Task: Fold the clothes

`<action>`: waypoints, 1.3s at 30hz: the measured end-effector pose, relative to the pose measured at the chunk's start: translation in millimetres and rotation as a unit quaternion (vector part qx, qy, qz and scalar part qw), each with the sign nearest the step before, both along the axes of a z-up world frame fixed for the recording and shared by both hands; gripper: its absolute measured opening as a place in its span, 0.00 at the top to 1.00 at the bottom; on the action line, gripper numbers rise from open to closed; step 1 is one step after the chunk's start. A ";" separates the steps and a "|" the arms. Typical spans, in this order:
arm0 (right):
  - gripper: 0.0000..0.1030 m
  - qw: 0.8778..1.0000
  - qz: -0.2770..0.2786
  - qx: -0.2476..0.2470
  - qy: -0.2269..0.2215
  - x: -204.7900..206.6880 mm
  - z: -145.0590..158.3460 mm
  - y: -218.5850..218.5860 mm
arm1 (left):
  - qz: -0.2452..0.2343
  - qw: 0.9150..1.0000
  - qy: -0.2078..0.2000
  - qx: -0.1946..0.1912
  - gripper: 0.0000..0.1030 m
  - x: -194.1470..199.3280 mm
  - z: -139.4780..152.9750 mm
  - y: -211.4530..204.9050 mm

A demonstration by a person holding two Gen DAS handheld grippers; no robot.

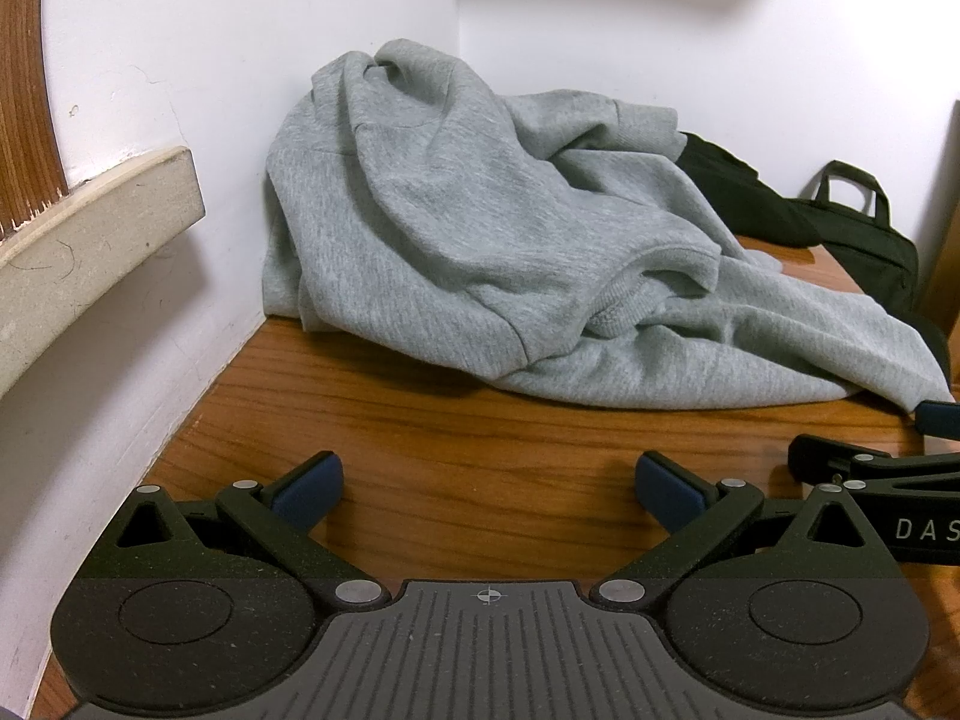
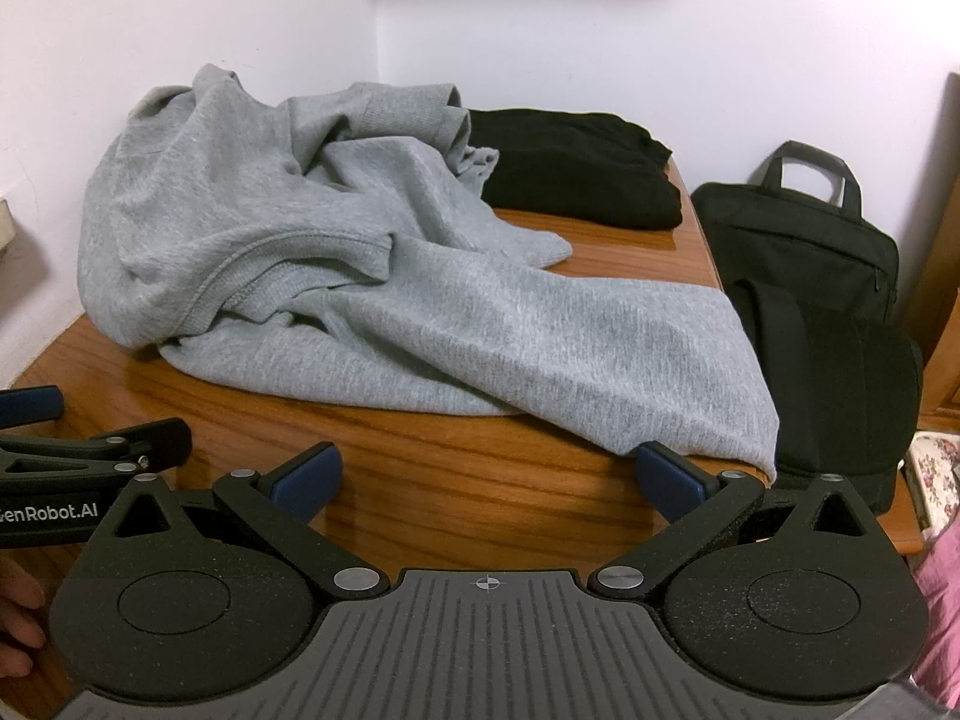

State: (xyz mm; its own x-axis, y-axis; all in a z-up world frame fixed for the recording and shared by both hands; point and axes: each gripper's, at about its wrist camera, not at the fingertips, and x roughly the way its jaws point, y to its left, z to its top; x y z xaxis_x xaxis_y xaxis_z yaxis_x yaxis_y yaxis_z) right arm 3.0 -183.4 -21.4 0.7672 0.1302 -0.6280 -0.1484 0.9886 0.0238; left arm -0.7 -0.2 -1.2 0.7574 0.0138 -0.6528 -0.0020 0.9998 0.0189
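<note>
A crumpled grey sweatshirt (image 1: 480, 240) lies heaped in the wall corner on a wooden table (image 1: 456, 450). In the right wrist view the grey sweatshirt (image 2: 372, 276) spreads toward the table's right edge, one part hanging over it. My left gripper (image 1: 489, 483) stands open above bare wood, short of the garment, nothing between its blue pads. My right gripper (image 2: 489, 477) is open too, and its right pad (image 2: 666, 477) sits at the hanging grey hem. Each gripper shows at the other view's side edge.
Folded black clothing (image 2: 576, 165) lies at the table's back right. A black bag (image 2: 810, 276) with a handle stands beyond the right edge. White walls close the left and back. A beige ledge (image 1: 90, 252) juts from the left wall. Fingers of a hand (image 2: 21, 618) show at lower left.
</note>
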 end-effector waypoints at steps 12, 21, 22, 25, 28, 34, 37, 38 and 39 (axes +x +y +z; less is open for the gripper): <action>0.00 1.000 0.000 0.000 0.000 0.2 0.7 -0.6 | 0.000 1.000 0.000 0.000 0.00 -0.2 0.1 0.1; 0.00 1.000 0.000 0.000 0.000 0.2 0.8 -0.7 | 0.000 1.000 0.000 0.000 0.00 -0.4 0.1 0.3; 0.00 1.000 0.000 0.000 0.000 0.2 0.8 -0.7 | 0.000 1.000 0.000 0.000 0.00 -0.5 0.1 0.4; 0.00 1.000 0.000 0.000 0.000 0.0 0.8 -0.4 | 0.000 1.000 0.000 0.000 0.00 -0.7 0.1 0.5; 0.00 1.000 -0.003 -0.001 0.000 -1.8 1.0 1.3 | 0.001 1.000 0.000 0.000 0.00 -0.8 0.3 0.5; 0.00 1.000 0.018 -0.001 0.000 -5.1 1.4 0.8 | 0.010 1.000 -0.008 0.002 0.00 -3.6 3.7 1.3; 0.00 0.998 0.056 -0.002 -0.001 -5.5 0.5 -1.0 | 0.015 1.000 -0.014 0.003 0.00 -5.2 6.1 1.9; 0.00 0.998 0.067 -0.002 -0.001 -6.4 0.5 -0.8 | 0.018 1.000 -0.025 0.000 0.00 -7.1 10.8 3.1; 0.00 0.997 0.077 -0.002 -0.001 -7.7 0.6 -0.5 | 0.019 0.999 -0.035 -0.004 0.00 -9.0 15.1 4.6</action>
State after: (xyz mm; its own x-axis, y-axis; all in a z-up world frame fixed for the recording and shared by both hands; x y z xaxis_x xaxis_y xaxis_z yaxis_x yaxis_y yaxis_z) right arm -4.7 -184.0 -20.8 0.7401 0.2439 -0.6268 -0.2979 0.9544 0.0196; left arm -9.7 4.3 13.9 0.7997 0.0395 -0.5991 -0.0417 0.9991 0.0101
